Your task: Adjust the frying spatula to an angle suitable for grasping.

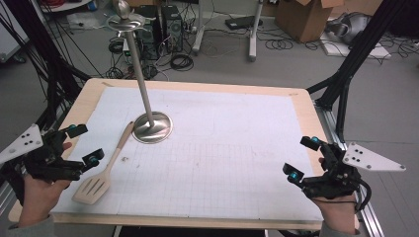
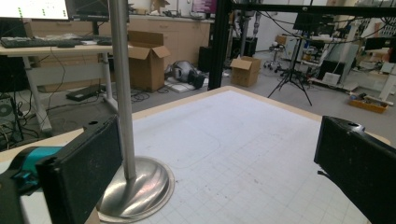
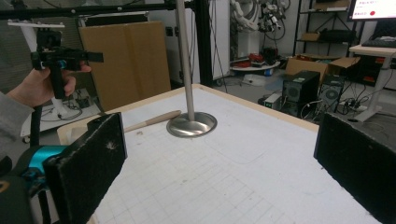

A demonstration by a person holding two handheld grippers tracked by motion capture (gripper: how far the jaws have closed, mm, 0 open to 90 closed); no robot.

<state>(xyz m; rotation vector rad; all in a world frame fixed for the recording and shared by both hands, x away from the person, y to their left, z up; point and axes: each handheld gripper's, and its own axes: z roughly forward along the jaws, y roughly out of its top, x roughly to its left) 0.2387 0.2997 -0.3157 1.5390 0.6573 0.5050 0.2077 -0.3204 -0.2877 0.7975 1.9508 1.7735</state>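
Note:
A steel stand (image 1: 152, 127) with a round base and a tall pole rises from the left middle of the white grid mat (image 1: 222, 148). A wooden slotted spatula (image 1: 101, 173) lies flat just left of the base, handle toward it. My left gripper (image 1: 85, 143) is held open at the mat's left edge, close beside the spatula, with nothing between its jaws. My right gripper (image 1: 302, 157) stands open at the right edge, also holding nothing. In the left gripper view the stand (image 2: 135, 186) sits just past the left jaw. The right gripper view shows the stand (image 3: 191, 125) and the spatula handle (image 3: 152, 120) across the mat.
The mat lies on a wooden table (image 1: 306, 103) with black frame posts (image 1: 356, 54) at both sides. Cardboard boxes (image 1: 306, 17), cables and computer towers sit on the floor beyond the far edge. A person's hand holding the left gripper (image 3: 60, 56) appears in the right gripper view.

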